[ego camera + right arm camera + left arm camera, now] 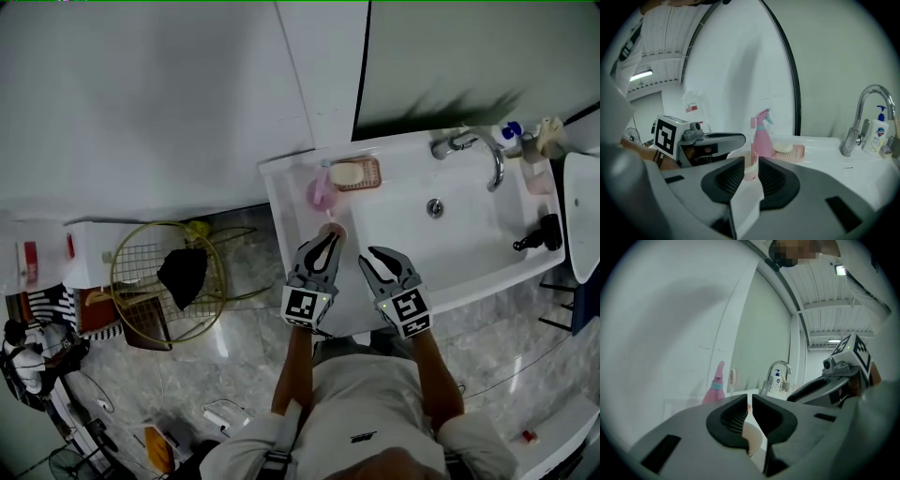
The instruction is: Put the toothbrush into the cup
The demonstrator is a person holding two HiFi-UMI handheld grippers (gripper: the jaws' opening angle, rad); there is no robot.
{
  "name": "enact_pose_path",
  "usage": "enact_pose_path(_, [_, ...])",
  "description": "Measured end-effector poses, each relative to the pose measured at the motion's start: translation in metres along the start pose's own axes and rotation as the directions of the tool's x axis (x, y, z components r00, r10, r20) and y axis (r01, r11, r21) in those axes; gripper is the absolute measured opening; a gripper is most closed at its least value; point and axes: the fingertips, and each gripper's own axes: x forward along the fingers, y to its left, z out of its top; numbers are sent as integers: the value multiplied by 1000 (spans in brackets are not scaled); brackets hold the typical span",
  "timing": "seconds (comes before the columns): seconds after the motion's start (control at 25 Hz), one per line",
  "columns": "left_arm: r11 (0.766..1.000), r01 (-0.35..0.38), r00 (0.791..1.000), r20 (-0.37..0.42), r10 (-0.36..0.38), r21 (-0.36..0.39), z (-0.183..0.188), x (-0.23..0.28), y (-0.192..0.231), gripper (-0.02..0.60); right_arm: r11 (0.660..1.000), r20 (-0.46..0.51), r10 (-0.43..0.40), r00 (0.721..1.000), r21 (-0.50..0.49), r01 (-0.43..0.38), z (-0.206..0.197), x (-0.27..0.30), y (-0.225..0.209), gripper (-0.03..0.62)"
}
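**Toothbrush seems to be in the cup; both grippers empty**

The small pale pink plastic cup (751,170) stands on the white washbasin tabletop (286,197), just beyond the tips of the left gripper (326,239), whose fingers are together on nothing. The right gripper (375,255) has its fingers slightly apart and empty, with the cup straight ahead of them. A thin pink stem (753,157) rising from the cup is probably the toothbrush, though it is too small to be sure. If so, the next move is only to draw both grippers back.

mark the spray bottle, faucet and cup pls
spray bottle (763,140), right gripper view, pink body.
faucet (858,115), right gripper view, upright neck.
cup (751,168), right gripper view, front wall.
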Motion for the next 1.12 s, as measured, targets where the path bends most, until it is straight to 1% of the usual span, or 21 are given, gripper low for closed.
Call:
enact_pose_path(0.32, [1000, -6, 999, -37, 5, -15, -5, -16, 2, 43, 1000, -6, -8, 1000, -15, 8, -2, -5, 9, 106])
enact_pose_path(0.56, [1000, 9, 998, -68, -10, -11, -12, -29, 4, 43, 1000, -11, -20, 1000, -12, 19, 0, -6, 16, 106])
enact_pose_path(0.84, [1000, 27, 998, -57, -27, -7, -6, -42, 9, 43, 999, 0, -40, 999, -17, 40, 4, -6, 25, 106])
enact_pose_path(1.0, [999, 37, 997, -64, -37, -7, -7, -49, 9, 43, 998, 10, -36, 999, -55, 37, 11, -6, 34, 106])
enact_pose_path(1.12, [999, 44, 997, -69, -44, -2, -6, -57, 8, 43, 997, 15, -29, 999, -66, 30, 16, -7, 42, 106])
